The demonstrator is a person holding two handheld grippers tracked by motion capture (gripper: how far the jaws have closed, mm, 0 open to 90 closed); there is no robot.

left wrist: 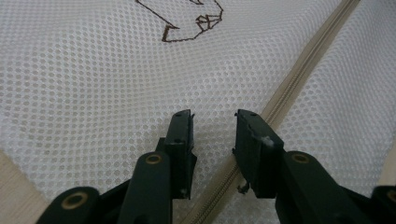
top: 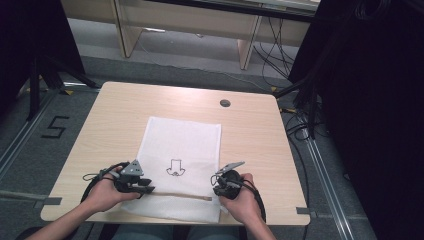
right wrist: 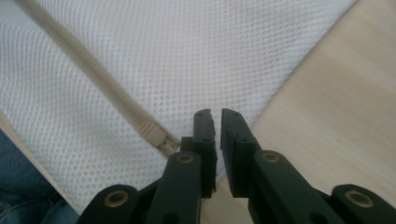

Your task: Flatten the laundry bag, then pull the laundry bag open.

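A white mesh bag [top: 180, 145] lies flat on the wooden table [top: 250, 135], with a small brown line drawing [top: 175, 167] printed on it. A beige zipper [top: 175, 194] runs across its near end. My left gripper [top: 148, 189] rests at the zipper's left end; in the left gripper view its jaws [left wrist: 214, 114] stand apart over the mesh [left wrist: 93, 93], and the zipper [left wrist: 299, 79] passes beneath them. My right gripper [top: 216, 184] is at the bag's right edge. Its jaws [right wrist: 215, 112] show a narrow gap with nothing in it, and the zipper slider [right wrist: 153, 133] lies just beside them.
A round cable hole [top: 225, 103] sits near the table's far edge. Bare wood [right wrist: 336, 93] shows right of the bag. Beyond the table are grey floor, desk legs and cables; dark curtains hang at both sides.
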